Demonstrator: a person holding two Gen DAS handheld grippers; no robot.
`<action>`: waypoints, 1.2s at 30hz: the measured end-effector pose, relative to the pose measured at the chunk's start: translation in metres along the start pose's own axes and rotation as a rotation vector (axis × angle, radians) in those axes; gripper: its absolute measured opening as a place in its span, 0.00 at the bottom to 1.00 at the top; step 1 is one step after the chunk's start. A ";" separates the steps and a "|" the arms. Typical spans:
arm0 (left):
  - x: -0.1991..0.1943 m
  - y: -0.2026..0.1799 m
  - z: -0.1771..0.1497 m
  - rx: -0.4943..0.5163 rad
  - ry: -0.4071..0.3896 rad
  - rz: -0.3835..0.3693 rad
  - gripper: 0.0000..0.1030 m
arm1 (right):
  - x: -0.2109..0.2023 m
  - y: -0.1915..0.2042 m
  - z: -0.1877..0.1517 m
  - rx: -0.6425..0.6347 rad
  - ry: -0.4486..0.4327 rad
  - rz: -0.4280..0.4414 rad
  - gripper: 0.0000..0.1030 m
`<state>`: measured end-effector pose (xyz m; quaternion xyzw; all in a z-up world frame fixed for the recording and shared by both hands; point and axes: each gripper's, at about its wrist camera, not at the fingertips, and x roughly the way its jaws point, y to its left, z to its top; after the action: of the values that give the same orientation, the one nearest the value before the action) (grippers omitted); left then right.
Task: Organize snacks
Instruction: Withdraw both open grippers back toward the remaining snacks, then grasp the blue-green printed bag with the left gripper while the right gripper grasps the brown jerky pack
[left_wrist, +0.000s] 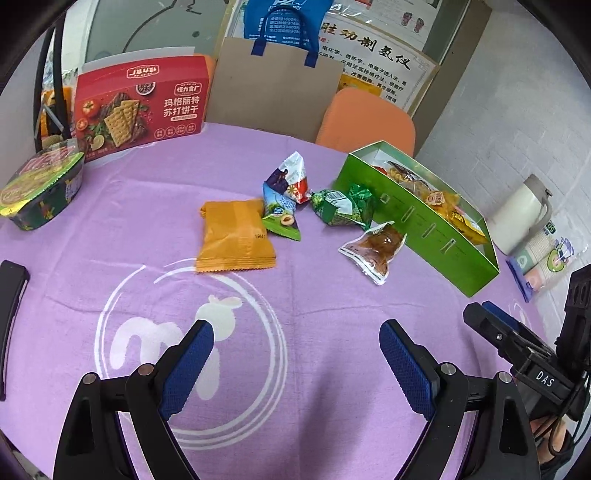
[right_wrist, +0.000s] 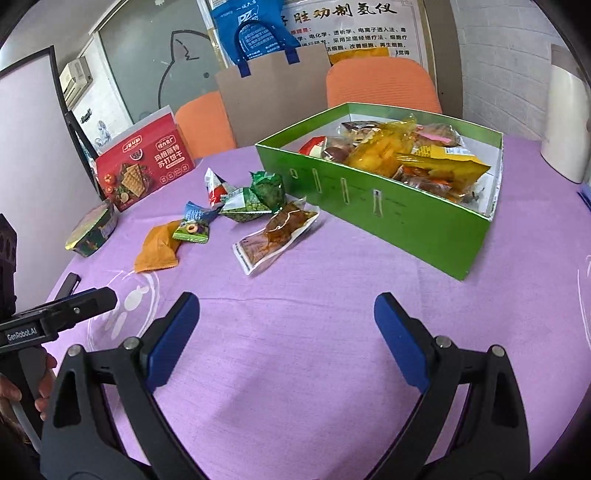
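Both grippers, left gripper (left_wrist: 295, 354) and right gripper (right_wrist: 286, 325), gape wide and empty above the purple cloth (right_wrist: 295, 369), the clear-wrapped brown snack (right_wrist: 275, 234) lying ahead, aslant, beside the green box (right_wrist: 388, 218), nearer the right.

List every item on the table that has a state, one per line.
green box: lidless, partly filled with snacks
orange packet: flat, sealed
clear brown-snack pouch: flat beside the box
green packet: loose on cloth
red cracker box: upright, closed
left gripper: open, empty
right gripper: open, empty
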<state>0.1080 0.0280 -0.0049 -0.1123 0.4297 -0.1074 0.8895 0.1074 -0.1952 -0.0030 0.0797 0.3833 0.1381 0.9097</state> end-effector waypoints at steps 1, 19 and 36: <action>0.000 0.005 0.001 -0.006 -0.001 0.000 0.90 | 0.002 0.001 0.000 -0.003 0.006 0.001 0.93; 0.037 0.017 0.074 0.117 -0.027 -0.014 0.83 | 0.065 0.004 0.038 -0.011 0.087 -0.021 0.89; 0.125 0.002 0.109 0.191 0.109 -0.021 0.42 | 0.112 0.007 0.057 -0.075 0.155 -0.121 0.46</action>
<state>0.2695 0.0058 -0.0321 -0.0255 0.4639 -0.1631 0.8704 0.2222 -0.1556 -0.0374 0.0113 0.4511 0.1031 0.8864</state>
